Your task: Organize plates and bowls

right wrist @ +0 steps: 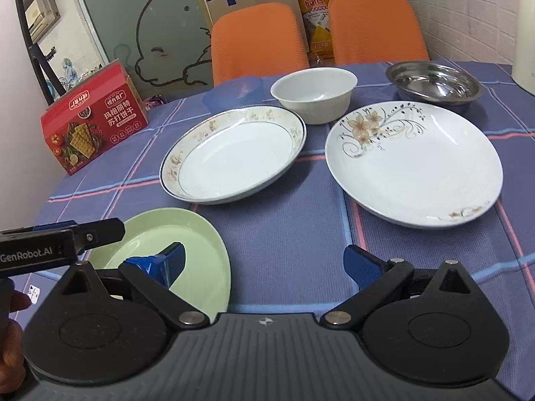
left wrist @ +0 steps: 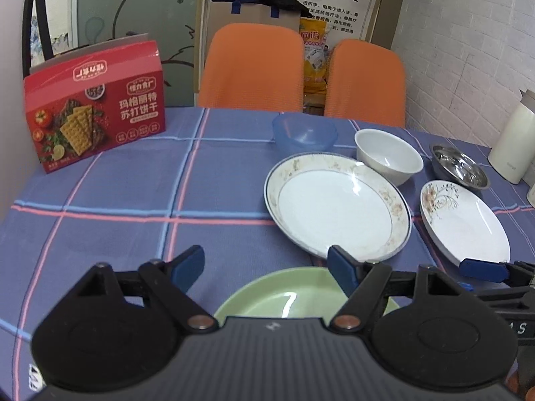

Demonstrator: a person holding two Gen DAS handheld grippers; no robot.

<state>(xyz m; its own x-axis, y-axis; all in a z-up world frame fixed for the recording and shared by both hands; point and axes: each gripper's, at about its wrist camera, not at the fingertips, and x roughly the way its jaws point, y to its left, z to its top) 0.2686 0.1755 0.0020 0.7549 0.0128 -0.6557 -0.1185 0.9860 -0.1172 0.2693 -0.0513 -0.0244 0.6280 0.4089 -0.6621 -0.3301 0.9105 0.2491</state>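
Two claws spread wide, left claw (left wrist: 265, 267) over green plate (left wrist: 277, 295), right claw (right wrist: 265, 265) just beside it

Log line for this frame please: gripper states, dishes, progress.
left gripper: open, empty | right gripper: open, empty | green plate: nearest, untouched | floral plate, rimmed plate, three bowls: separate | stacking: not begun

Pale green plate (right wrist: 187, 244), a white plate (right wrist: 234, 153) with a faded floral rim and dark edge line, another white plate (right wrist: 414, 163) with tan flowers and grey swirls. Bowls: translucent blue (left wrist: 304, 135), plain white (right wrist: 314, 98), shiny steel (right wrist: 434, 83). Purple-blue tablecloth (left wrist: 133, 200) with pink and light-blue checks; red cracker box (left wrist: 95, 107).
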